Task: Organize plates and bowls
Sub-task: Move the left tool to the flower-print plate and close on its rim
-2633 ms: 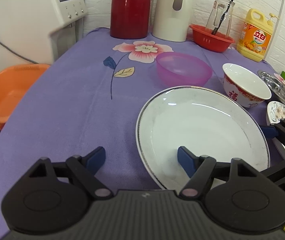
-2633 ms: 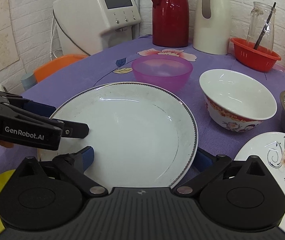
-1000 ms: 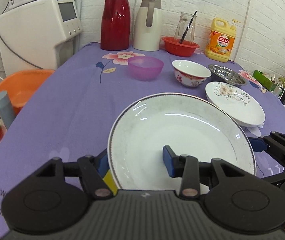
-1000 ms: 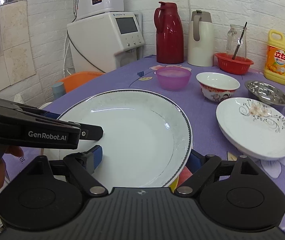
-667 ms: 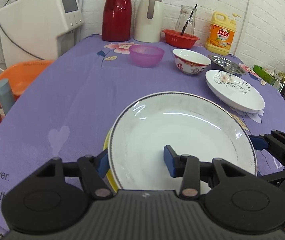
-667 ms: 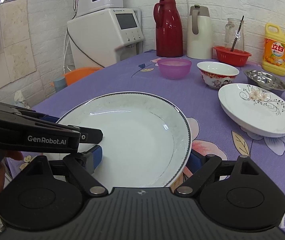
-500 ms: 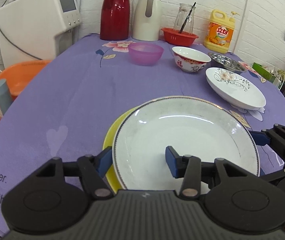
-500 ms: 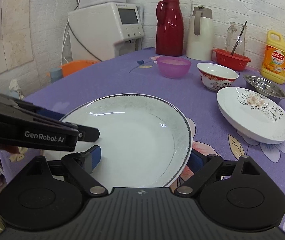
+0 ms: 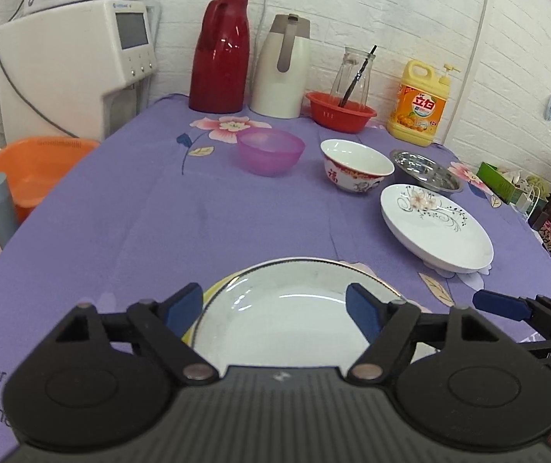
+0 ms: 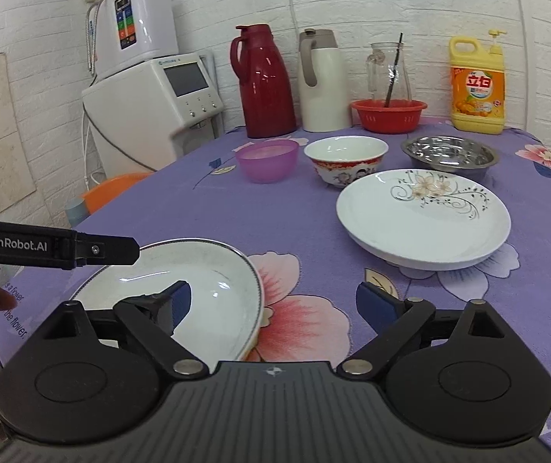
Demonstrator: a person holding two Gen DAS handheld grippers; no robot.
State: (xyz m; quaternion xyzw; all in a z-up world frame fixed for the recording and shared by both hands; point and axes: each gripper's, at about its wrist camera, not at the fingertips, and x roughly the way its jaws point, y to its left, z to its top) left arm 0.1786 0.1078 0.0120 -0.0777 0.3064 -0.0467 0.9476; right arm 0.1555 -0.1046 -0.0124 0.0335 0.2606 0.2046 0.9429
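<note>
Large white plate with thin dark rim (image 9: 287, 308): lies flat at the near edge of the purple flowered tabletop (image 9: 159, 223), resting on a yellow plate (image 9: 207, 295) whose rim shows as a sliver along its left side.
Left gripper (image 9: 275, 308): its blue-padded fingers (image 9: 182, 305) are spread, having just been opening; the white plate lies between them with neither pad pressing on its rim.
Right gripper (image 10: 283, 305): fingers spread wide with nothing gripped; the left finger hangs over the plate's right part, the right finger over bare cloth beside the plate.
White plate with flower pattern (image 10: 424, 218): sits to the right and farther back, well apart from the stacked plates.
Bowls: a translucent purple plastic bowl (image 10: 267, 160), a white bowl with red pattern (image 10: 346, 158) and a shiny steel bowl (image 10: 449, 152) stand in a row behind it, each separate.
Open room: a broad stretch of bare cloth lies between the near stack and the bowl row, widest on the left.
Back edge: a red thermos (image 9: 219, 52) and a white jug (image 9: 283, 67) stand by the wall.
</note>
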